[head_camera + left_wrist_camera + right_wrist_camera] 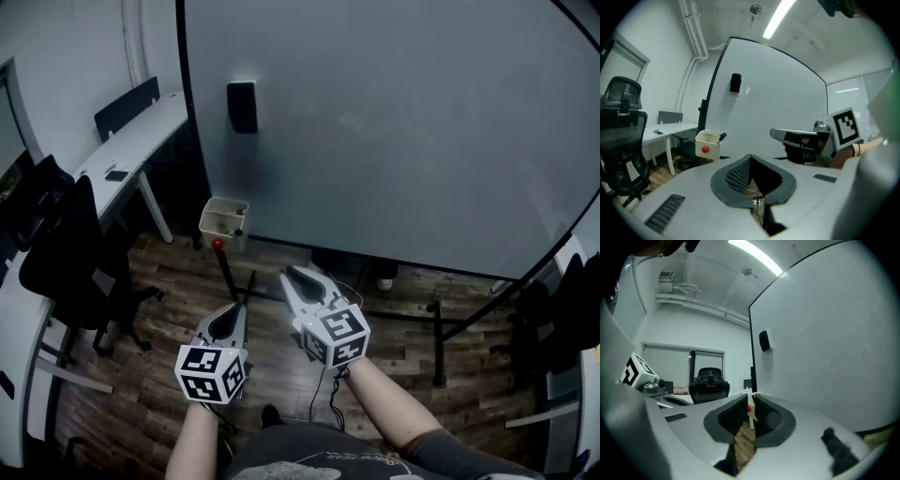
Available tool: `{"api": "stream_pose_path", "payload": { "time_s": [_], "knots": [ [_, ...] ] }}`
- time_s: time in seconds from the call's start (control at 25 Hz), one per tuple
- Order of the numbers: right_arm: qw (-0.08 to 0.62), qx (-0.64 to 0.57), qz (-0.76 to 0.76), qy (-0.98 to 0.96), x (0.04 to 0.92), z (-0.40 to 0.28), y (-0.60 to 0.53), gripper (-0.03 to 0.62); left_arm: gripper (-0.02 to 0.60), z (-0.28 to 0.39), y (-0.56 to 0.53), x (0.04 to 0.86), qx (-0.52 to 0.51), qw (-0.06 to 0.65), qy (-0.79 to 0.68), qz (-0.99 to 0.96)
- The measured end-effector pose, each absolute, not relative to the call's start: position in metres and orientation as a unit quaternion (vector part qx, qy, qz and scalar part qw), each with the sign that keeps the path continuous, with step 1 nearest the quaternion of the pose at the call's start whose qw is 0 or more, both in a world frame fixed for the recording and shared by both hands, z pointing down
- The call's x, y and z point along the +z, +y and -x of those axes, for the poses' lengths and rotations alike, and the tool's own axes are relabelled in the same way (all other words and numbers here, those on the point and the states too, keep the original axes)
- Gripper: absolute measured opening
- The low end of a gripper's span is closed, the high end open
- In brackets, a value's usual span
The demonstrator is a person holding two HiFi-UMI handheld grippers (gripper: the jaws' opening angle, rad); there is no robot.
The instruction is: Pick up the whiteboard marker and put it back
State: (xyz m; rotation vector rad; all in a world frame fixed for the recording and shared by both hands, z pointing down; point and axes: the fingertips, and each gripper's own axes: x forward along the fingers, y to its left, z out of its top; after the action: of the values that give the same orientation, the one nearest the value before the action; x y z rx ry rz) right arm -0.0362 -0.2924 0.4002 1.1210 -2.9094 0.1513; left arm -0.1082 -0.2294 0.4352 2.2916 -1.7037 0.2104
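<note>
Ahead and a little left of both grippers, the whiteboard marker (pixel 241 231) stands near upright in a cream holder box (pixel 220 217) by the whiteboard (pixel 394 122), dark end poking out. Left gripper (pixel 232 317) pressed together, empty. Right gripper (pixel 294 276) parted a sliver, empty, sighted straight on the box; probably better placed.

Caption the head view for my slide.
Left gripper and right gripper, both empty, face the whiteboard; the marker stands in the cream holder at its lower-left corner.
</note>
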Motion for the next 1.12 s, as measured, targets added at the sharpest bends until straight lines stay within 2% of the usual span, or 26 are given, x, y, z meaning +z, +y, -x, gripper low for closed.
{"api": "stream_pose_path", "payload": {
  "time_s": [0.12, 0.72, 1.12],
  "knots": [
    [0.009, 0.052, -0.368, -0.928, 0.402, 0.019, -0.28, 0.045, 0.014, 0.09, -0.218, 0.435, 0.081, 0.132, -0.586, -0.796],
    [0.011, 0.102, -0.386, -0.917, 0.419, -0.059, -0.199, 0.025, 0.014, 0.024, -0.145, 0.443, 0.076, 0.144, -0.571, -0.805],
    [0.036, 0.079, -0.387, -0.918, 0.421, -0.103, -0.143, 0.023, 0.014, -0.023, -0.098, 0.443, 0.076, 0.143, -0.559, -0.813]
  ]
}}
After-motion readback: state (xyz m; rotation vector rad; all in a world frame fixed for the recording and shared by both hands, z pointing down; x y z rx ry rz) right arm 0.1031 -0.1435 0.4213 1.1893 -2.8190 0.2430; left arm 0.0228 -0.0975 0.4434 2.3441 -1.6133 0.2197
